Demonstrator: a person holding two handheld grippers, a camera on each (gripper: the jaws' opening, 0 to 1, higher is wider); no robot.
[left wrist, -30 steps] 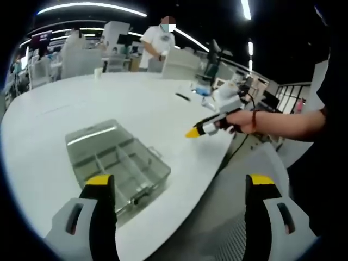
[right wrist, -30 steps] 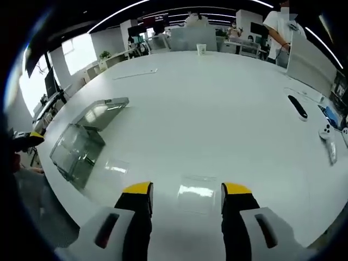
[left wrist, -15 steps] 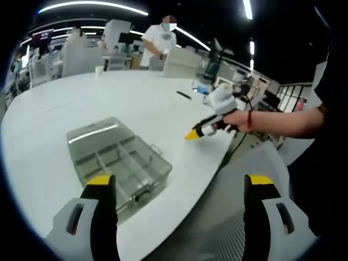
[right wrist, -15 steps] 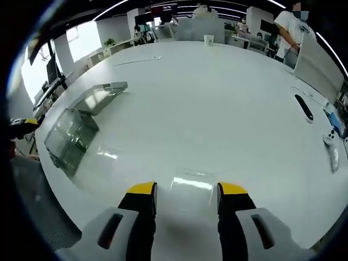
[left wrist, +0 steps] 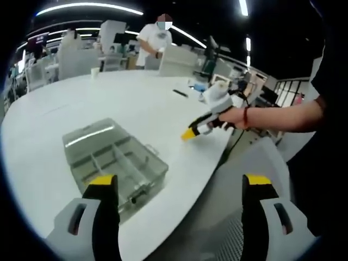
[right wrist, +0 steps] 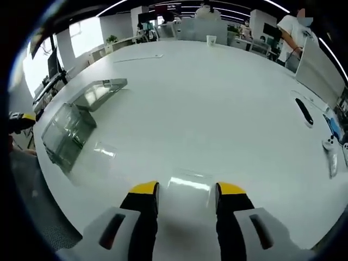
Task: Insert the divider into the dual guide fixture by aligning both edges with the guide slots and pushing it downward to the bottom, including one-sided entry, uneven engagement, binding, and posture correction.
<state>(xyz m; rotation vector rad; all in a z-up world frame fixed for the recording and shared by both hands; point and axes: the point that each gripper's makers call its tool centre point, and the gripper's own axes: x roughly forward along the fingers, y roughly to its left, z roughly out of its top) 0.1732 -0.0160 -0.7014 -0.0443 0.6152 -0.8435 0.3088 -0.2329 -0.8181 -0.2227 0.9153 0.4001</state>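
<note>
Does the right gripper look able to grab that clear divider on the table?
Probably yes: the right gripper is open, the divider lies flat between its jaws, nothing blocking.

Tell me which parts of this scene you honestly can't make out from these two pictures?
- Clear divider, right gripper view: transparent, edges fade into the table.
- Clear box, left gripper view: guide slots too small; left gripper covers its near corner.
- Right gripper, left gripper view: jaw gap too small.

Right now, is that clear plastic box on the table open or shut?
Open. The clear box has its lid swung back flat on the table, and its inner partitions show.
</note>
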